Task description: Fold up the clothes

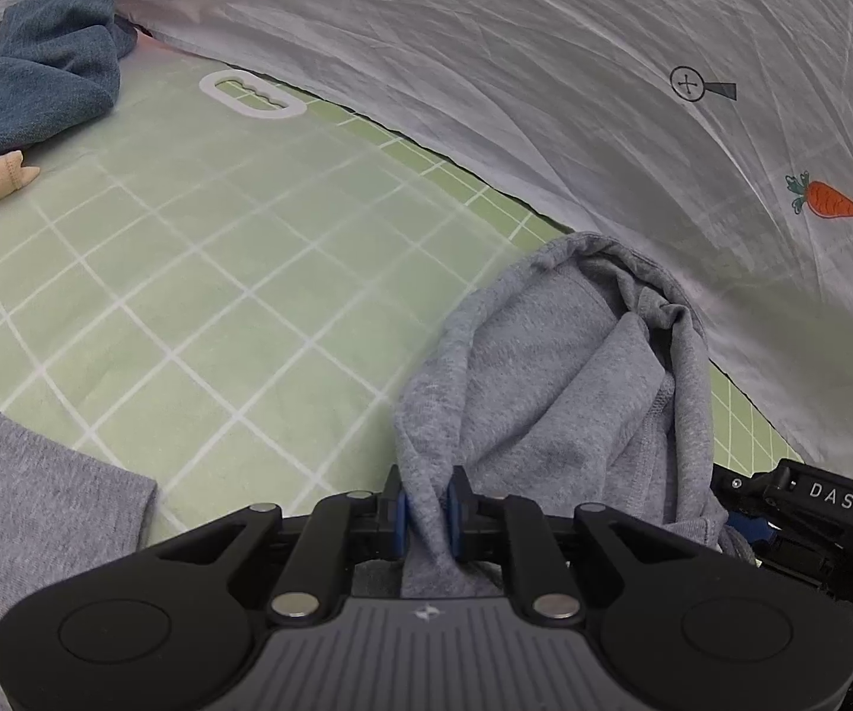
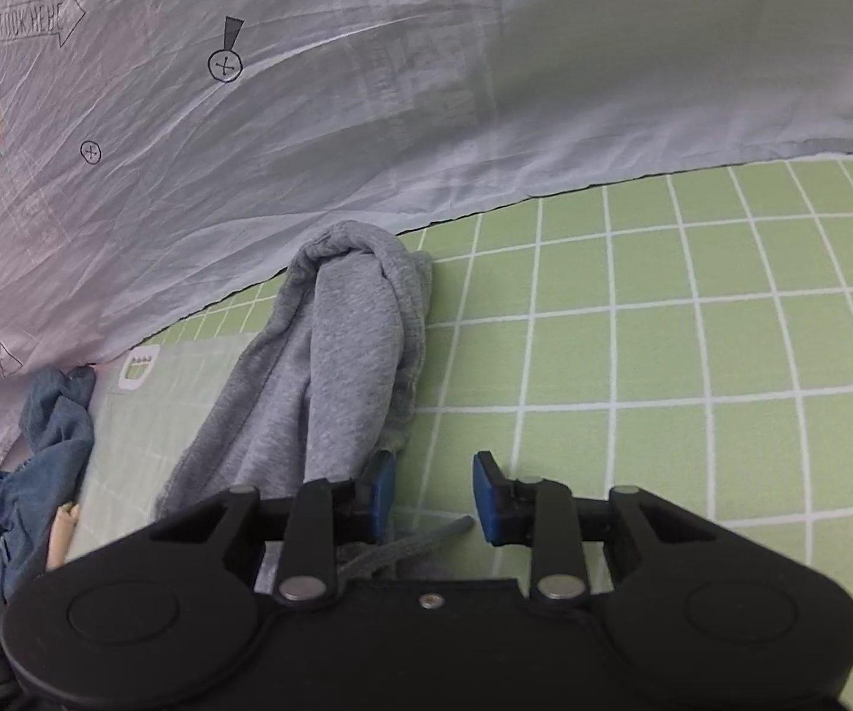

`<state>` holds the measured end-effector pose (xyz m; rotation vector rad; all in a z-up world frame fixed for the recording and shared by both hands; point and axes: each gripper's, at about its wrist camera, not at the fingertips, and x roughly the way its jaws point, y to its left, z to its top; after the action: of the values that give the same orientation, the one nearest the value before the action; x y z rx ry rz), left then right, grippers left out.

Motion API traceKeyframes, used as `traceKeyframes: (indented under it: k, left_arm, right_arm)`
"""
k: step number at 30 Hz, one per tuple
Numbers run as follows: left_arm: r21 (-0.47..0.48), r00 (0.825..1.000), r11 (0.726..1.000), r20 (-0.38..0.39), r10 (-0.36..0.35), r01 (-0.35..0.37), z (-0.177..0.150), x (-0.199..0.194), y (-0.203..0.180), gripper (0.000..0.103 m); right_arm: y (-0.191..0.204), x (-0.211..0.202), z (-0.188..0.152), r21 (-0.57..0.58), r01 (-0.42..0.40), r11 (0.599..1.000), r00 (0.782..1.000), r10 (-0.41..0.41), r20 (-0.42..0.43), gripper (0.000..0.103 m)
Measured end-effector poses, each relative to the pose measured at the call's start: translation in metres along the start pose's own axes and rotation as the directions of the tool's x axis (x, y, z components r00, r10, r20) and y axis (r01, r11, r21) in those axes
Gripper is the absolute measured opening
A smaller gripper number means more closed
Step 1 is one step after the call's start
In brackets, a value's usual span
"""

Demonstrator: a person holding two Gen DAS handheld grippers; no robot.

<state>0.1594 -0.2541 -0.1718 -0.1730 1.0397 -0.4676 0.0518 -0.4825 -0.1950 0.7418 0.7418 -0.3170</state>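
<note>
That grey top is soft, floppy jersey, bunched on the green checked sheet by the white cover. Light stuff, best grabbed at a hem or corner. Left tongs are pinched narrow on a fold of it. Right tongs gape, nothing squeezed, cloth brushing one pad. Only the right view shows the bare sheet beside it; the left shows a blue garment.

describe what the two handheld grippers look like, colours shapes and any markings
Both are matte black. The left gripper has blue pads on short fingers, angular linkage arms with silver pivot pins, round side discs, and a ribbed grey centre plate with a small white logo. The right gripper matches, but with a plain black centre plate; its side reads "DAS".
</note>
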Motion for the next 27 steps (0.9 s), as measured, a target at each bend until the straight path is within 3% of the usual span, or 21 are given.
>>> traceKeyframes:
  k: [12, 15, 19, 27]
  left_arm:
    - [0.004, 1.0, 1.0, 0.002, 0.001, -0.001, 0.001, -0.002, -0.002, 0.016]
    - [0.008, 1.0, 1.0, 0.003, 0.003, -0.003, 0.001, -0.002, -0.003, 0.016]
    - [0.014, 1.0, 1.0, 0.002, 0.003, -0.003, 0.002, -0.002, -0.003, 0.016]
    - [0.024, 1.0, 1.0, 0.009, 0.012, -0.012, 0.001, -0.002, -0.006, 0.016]
  right_arm:
    - [0.018, 0.0, 0.005, -0.086, -0.07, 0.994, 0.998, 0.07, -0.004, 0.031]
    - [0.026, 0.005, 0.007, -0.16, 0.002, 0.987, 1.0, -0.003, -0.01, 0.031]
    - [0.018, 0.015, 0.006, -0.157, 0.055, 0.986, 0.998, -0.056, -0.002, 0.03]
    - [0.027, 0.029, 0.008, -0.228, 0.063, 0.972, 0.998, -0.067, -0.011, 0.03]
